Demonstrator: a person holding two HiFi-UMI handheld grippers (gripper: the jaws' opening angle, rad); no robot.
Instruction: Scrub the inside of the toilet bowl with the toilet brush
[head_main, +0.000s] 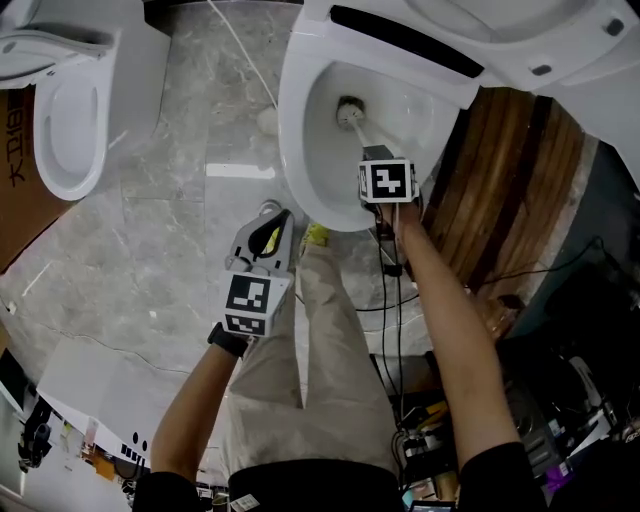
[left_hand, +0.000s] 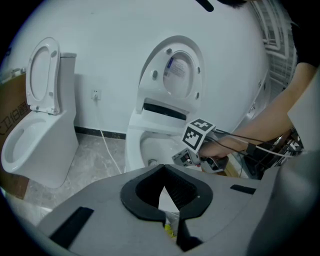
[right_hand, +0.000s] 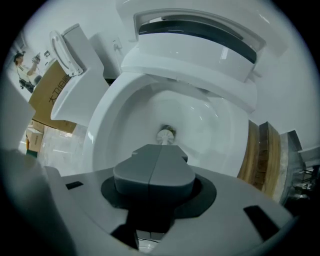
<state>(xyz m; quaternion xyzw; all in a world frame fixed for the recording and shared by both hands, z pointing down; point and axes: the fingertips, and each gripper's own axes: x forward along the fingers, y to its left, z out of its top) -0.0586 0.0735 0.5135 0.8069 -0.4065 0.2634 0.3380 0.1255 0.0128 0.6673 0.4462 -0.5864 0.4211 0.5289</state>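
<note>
The right arm (head_main: 450, 330) is extended forward, with the forearm straight and the wrist above the front rim of the toilet bowl (head_main: 296, 130). The right gripper (head_main: 376, 155) points down into the bowl. Its jaws are closed together on the handle of the toilet brush (head_main: 349, 110), and the handle runs out past the jaw tips. The brush head sits low in the bowl at the outlet, against the white inner wall. The seat and lid (head_main: 480, 30) are raised.

The left arm (head_main: 195, 400) is held closer to the body, with the forearm angled up towards the left side of the bowl base. The left gripper (head_main: 275, 222) hangs over the marble floor (head_main: 170, 230), near the outside of the bowl but clear of it. Its pads stand slightly apart, leaving a narrow wedge-shaped gap with nothing in it.

A second toilet (head_main: 70, 110) stands well apart to the left, with its lid up
</note>
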